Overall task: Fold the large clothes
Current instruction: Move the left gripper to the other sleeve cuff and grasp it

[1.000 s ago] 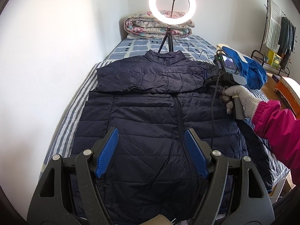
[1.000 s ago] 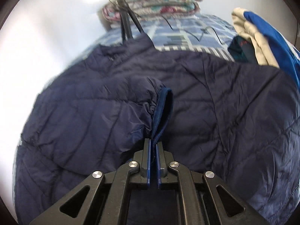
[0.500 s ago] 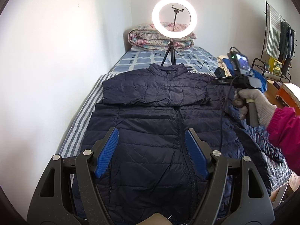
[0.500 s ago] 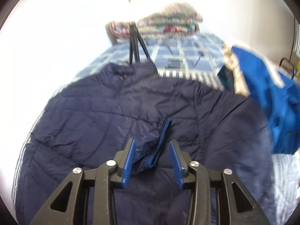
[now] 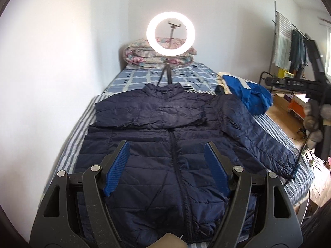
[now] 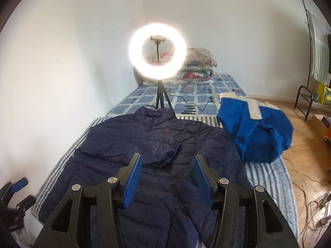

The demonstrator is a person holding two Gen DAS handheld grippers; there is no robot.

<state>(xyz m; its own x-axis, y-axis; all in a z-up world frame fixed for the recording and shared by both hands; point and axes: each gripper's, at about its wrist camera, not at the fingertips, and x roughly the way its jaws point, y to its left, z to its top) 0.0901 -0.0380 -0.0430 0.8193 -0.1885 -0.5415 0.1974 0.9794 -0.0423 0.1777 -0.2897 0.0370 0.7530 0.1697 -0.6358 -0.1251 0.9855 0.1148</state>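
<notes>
Bed (image 5: 82, 122): jacket (image 5: 157, 165) lengthwise, collar toward ring light (image 5: 170, 34).

A navy quilted jacket (image 5: 165, 144) lay on a blue-and-white striped sheet (image 5: 72, 136), beside a bright blue garment (image 6: 256, 136) at right; floral quilt (image 5: 140, 55) at top centre.

Striped bed (image 5: 68, 144), navy jacket (image 5: 165, 165), blue garment (image 6: 258, 136)
</notes>
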